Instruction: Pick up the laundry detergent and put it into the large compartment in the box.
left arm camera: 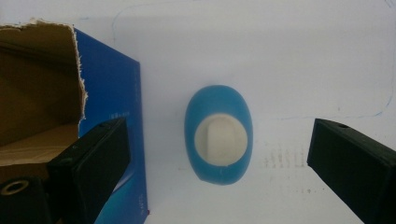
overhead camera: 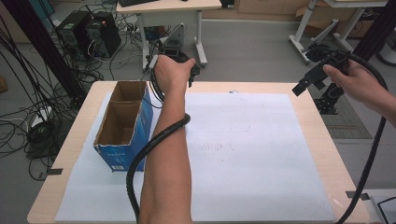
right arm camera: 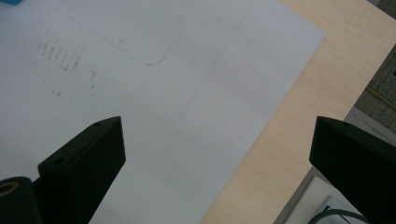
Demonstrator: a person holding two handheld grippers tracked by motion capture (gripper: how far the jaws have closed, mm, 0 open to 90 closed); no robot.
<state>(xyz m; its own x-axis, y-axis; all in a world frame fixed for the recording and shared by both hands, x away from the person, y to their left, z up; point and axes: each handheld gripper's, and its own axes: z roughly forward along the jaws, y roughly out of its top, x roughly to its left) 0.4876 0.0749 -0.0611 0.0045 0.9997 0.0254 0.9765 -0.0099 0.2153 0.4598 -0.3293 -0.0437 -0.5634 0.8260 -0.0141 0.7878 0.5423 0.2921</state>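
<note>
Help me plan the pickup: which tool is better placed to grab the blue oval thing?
Left. The left tool is open with the blue oval thing lying between its jaws, beside the box. The right tool faces bare sheet near the table edge.

An open blue cardboard box (overhead camera: pixel 125 130) stands on white paper (overhead camera: pixel 243 154) covering the table (overhead camera: pixel 322 135).

A blue oval object (left arm camera: pixel 218 135) with a cream-white centre is seen on a white sheet (overhead camera: pixel 243 154), which is marked with faint grey pencil lines and smudges. The box (overhead camera: pixel 122 125) is coloured blue outside, with small pale lettering, and plain brown cardboard inside. The fingers (left arm camera: pixel 88 168) of both grippers are black. The desk (overhead camera: pixel 322 135) is finished in light wood.
</note>
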